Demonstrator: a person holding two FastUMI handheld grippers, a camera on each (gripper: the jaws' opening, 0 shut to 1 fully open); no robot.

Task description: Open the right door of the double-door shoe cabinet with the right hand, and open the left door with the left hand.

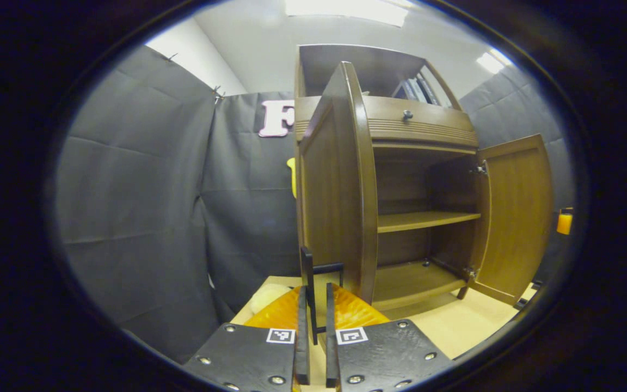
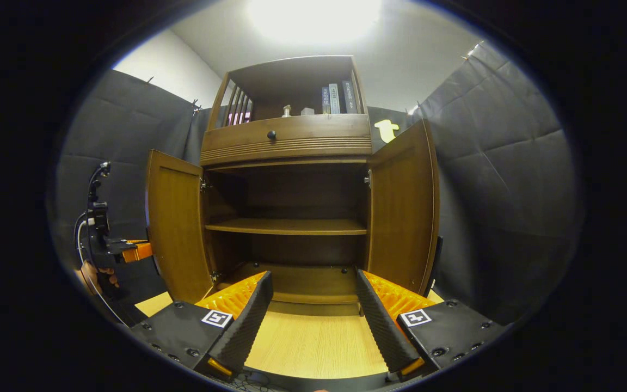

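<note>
Before the shoe cabinet [image 2: 292, 218], both doors stand swung open.
From the left in the right gripper view: the left gripper [image 2: 128, 250], held by a hand [image 2: 93, 275], sits just beside the left door [image 2: 174, 223]; then bare shelves; then the right door [image 2: 403, 209]. Nearest, the right gripper [image 2: 313, 321] gapes wide, holding nothing. In the left gripper view, the left gripper's fingers [image 1: 301, 321] are closed on a thin black handle [image 1: 319, 272] near the left door's edge.
</note>
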